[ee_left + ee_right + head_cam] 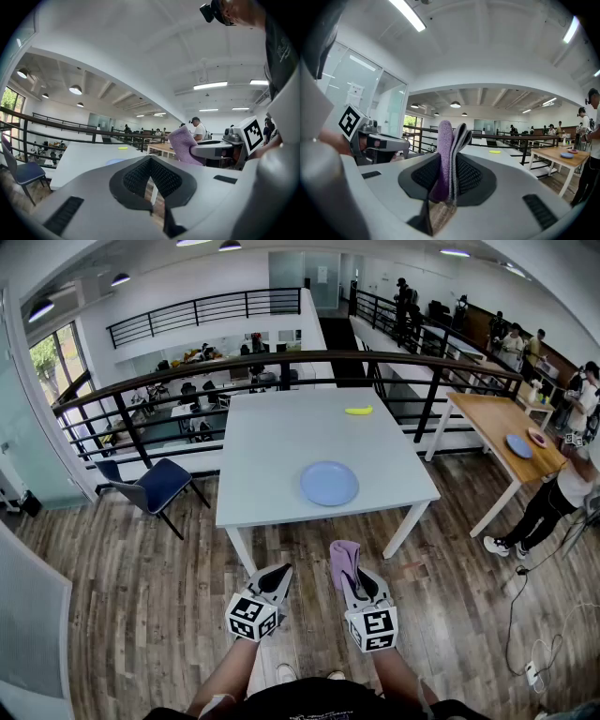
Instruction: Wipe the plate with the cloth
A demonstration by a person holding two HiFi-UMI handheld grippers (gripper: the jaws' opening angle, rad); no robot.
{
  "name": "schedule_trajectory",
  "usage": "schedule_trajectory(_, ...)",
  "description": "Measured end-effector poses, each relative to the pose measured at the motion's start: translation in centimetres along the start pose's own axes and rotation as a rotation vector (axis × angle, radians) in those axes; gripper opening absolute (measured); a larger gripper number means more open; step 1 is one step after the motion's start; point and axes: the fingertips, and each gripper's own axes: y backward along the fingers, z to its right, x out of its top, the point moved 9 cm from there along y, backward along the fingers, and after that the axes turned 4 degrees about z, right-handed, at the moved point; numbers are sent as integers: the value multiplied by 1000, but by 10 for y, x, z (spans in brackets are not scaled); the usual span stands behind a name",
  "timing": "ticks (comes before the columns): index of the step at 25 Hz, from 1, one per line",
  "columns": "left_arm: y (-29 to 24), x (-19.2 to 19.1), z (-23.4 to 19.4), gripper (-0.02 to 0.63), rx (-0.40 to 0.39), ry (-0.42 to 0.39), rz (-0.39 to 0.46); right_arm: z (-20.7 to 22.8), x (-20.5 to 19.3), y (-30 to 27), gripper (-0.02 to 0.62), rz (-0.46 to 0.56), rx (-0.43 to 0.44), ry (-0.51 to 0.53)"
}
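Note:
A round light-blue plate (329, 483) lies on the white table (272, 451), near its front right part; in the left gripper view the plate (114, 161) shows just past the jaws. My right gripper (351, 575) hovers over the floor in front of the table, shut on a folded purple cloth (342, 560) that sticks up between its jaws. The cloth (447, 157) fills the middle of the right gripper view. My left gripper (275, 576) hangs beside it, shut and empty. The left gripper view also catches the cloth (183, 146) at the right.
A yellow object (358, 411) lies at the table's far right. A blue chair (156, 486) stands left of the table. A wooden table (499, 418) with plates stands at the right, with a person (555, 498) next to it. A black railing (281, 362) runs behind.

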Motion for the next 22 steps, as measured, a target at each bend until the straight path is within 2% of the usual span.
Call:
schedule_trajectory(15, 21, -8, -14, 2, -1, 34, 10, -25, 0, -8, 104, -8, 13, 22)
schedule_trajectory(22, 33, -8, -23, 2, -20, 33, 9, -40, 3, -11, 104, -6, 13, -38)
